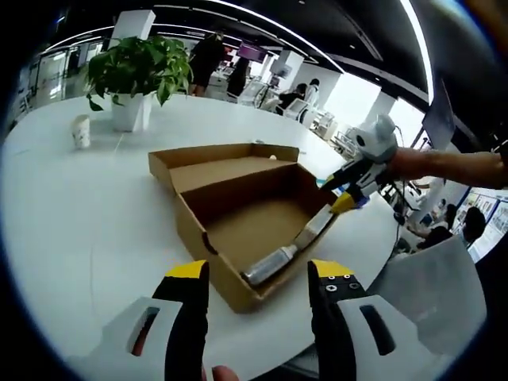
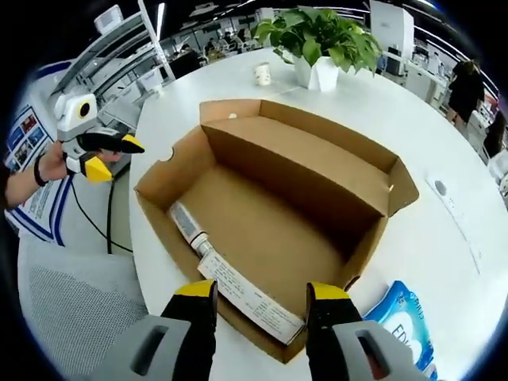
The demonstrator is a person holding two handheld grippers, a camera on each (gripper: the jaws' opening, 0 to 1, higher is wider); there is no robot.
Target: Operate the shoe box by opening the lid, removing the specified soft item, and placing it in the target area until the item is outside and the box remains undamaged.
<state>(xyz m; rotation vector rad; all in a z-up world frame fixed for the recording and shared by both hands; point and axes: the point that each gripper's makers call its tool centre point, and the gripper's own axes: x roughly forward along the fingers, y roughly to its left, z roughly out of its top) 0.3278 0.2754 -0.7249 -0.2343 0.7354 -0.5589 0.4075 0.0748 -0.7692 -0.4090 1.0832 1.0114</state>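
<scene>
- Spreading wide under everything, a round white table [image 2: 444,230] is carrying the cardboard shoe box [image 1: 238,198], which is sitting near the table's near edge with its lid folded back flat and open.
- Standing near the table's far edge, a potted plant [image 1: 139,75] in a white pot is keeping well apart from the box, with a small paper cup [image 1: 81,131] beside it.
- Lying on the table just beside the box's corner, a blue soft pack [image 2: 409,317] is resting outside the box.
- Lying inside the box along one side wall, a long tube [image 2: 238,282] with printed text is touching the floor of the box.
- Hovering short of the box's corner, the left gripper [image 1: 258,274] is showing its jaws apart and holding nothing.
- Hanging over the box's wall, the right gripper [image 2: 262,294] is also showing its jaws apart and empty.
</scene>
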